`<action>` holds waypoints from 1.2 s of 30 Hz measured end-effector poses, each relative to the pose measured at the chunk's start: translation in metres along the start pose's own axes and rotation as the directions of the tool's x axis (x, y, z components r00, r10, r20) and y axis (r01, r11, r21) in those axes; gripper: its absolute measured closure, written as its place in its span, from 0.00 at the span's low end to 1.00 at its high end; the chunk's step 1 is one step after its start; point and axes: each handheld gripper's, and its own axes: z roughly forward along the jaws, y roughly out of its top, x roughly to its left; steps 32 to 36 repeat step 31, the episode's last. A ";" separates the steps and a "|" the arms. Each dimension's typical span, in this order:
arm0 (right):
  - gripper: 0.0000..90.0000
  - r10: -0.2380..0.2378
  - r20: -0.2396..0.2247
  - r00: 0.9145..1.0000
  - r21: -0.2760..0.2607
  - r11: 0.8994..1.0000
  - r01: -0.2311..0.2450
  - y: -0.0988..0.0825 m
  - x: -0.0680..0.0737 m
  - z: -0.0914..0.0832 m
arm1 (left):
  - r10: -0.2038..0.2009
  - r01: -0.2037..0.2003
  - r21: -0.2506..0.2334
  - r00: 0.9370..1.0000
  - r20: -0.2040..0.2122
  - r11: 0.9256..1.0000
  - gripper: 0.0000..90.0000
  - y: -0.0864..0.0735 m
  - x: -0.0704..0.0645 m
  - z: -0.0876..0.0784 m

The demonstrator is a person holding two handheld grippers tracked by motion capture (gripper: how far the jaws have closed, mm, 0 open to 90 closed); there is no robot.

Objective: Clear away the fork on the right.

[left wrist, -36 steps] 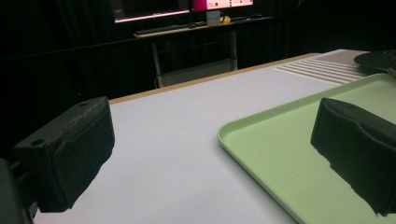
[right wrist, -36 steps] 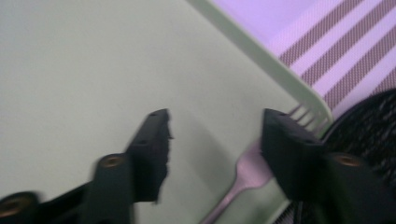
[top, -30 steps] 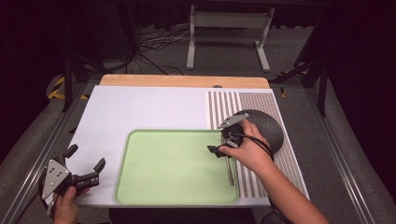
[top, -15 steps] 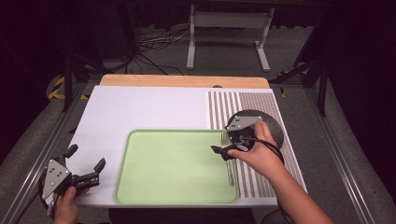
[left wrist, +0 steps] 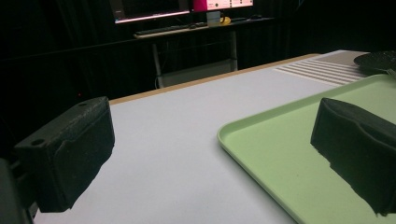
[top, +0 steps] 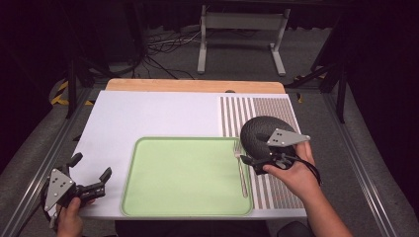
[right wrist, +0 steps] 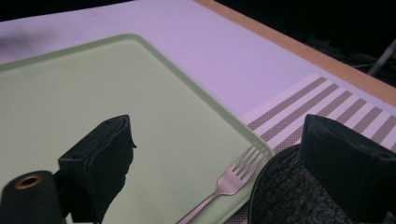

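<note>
L tool (top: 90, 183) low, jaws wide apart; R tool (top: 251, 161) gaping, empty.

Tray (top: 188, 175) sitting on surface (top: 148, 116), near front edge. Fork (top: 241, 168) lying along tray's right rim. Bowl (top: 259, 133) resting on striped mat (top: 262, 111), right of fork.

Left gripper (left wrist: 224, 158): the two black jaws stand wide apart, nothing between them. Left jaw is over the white table surface (left wrist: 177, 135); right jaw is over the light green tray (left wrist: 280, 149). The tray lies flat on the table, its rounded near corner between the jaws. Beyond the tray, a striped placemat (left wrist: 322, 72) and the edge of a dark plate (left wrist: 378, 59) at far right. A wooden table edge (left wrist: 210, 80) runs behind. Monitors (left wrist: 182, 8) glow in the dark background.
</note>
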 end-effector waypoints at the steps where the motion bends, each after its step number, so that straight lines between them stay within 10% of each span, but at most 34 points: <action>1: 0.11 0.005 0.004 1.000 -0.019 1.000 -0.005 -0.003 -0.002 -0.004 | 0.000 0.000 0.000 1.000 0.000 1.000 0.00 0.000 0.000 0.000; 18: 0.11 0.033 0.010 0.999 -0.222 0.975 -0.030 -0.054 -0.027 -0.040 | 0.003 -0.003 0.004 1.000 -0.003 1.000 0.00 0.000 0.000 0.000; 36: 0.13 0.028 0.026 0.999 -0.291 0.957 -0.020 -0.097 -0.032 -0.045 | 0.005 -0.005 -0.008 1.000 -0.001 1.000 0.00 0.000 0.001 -0.001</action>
